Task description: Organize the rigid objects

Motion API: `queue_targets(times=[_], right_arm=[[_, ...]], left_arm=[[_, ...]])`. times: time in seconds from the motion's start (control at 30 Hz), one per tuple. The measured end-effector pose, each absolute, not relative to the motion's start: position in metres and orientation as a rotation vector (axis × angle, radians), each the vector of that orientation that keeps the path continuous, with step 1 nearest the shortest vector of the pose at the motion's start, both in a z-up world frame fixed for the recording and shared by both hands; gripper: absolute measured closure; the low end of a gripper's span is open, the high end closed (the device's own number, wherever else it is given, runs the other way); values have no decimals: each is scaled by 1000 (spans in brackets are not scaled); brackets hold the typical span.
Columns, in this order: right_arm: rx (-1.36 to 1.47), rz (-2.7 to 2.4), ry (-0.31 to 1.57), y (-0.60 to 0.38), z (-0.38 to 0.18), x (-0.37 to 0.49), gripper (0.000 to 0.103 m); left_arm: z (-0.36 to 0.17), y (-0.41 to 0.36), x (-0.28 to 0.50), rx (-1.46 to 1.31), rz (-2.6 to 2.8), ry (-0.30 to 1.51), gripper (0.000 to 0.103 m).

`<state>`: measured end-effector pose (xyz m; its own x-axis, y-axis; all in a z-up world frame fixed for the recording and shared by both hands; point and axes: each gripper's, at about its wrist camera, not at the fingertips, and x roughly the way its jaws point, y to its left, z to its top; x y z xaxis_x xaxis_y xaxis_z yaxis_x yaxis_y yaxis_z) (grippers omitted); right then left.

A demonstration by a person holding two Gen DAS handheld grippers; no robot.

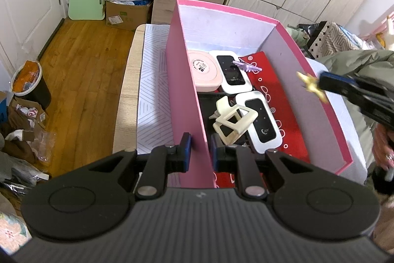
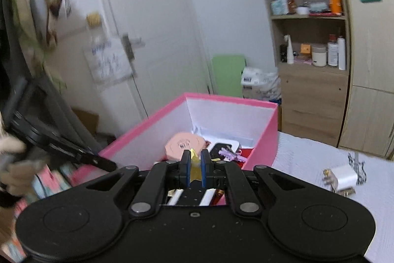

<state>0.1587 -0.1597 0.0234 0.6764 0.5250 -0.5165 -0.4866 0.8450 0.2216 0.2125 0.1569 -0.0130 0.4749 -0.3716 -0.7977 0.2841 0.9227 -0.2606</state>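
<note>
The left wall of the pink box (image 1: pixel 189 100) is straddled by the partly open left gripper (image 1: pixel 200 152). A yellow clip (image 2: pixel 194 168) is pinched in the right gripper (image 2: pixel 195 170) at the box's right rim.

A wooden desk (image 1: pixel 125 100) had a white cloth (image 1: pixel 154 100) with grey lines spread over it. A big pink box (image 1: pixel 184 100) sat on the cloth. A white charger plug (image 2: pixel 344 180) lay on the cloth near the box.
</note>
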Motion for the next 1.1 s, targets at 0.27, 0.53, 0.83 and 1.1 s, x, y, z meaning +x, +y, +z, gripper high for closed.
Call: queue_targets(times=[0.27,0.53,0.83,1.1], right_arm=[[-179,494,707,-128,6,203,92],[-254,476,754,-117,5,214,92],[-36,438,663,-164,32,172,89],[103,322,633,-222,26,132,81]], left_arm=[[-12,155,214,-85,-403,1003,87],[-14,158,214,-111,-406,1003,87],[-15,160,214,-115,-402,1005,87],[-8,148,225,-75,-363,1064,87]])
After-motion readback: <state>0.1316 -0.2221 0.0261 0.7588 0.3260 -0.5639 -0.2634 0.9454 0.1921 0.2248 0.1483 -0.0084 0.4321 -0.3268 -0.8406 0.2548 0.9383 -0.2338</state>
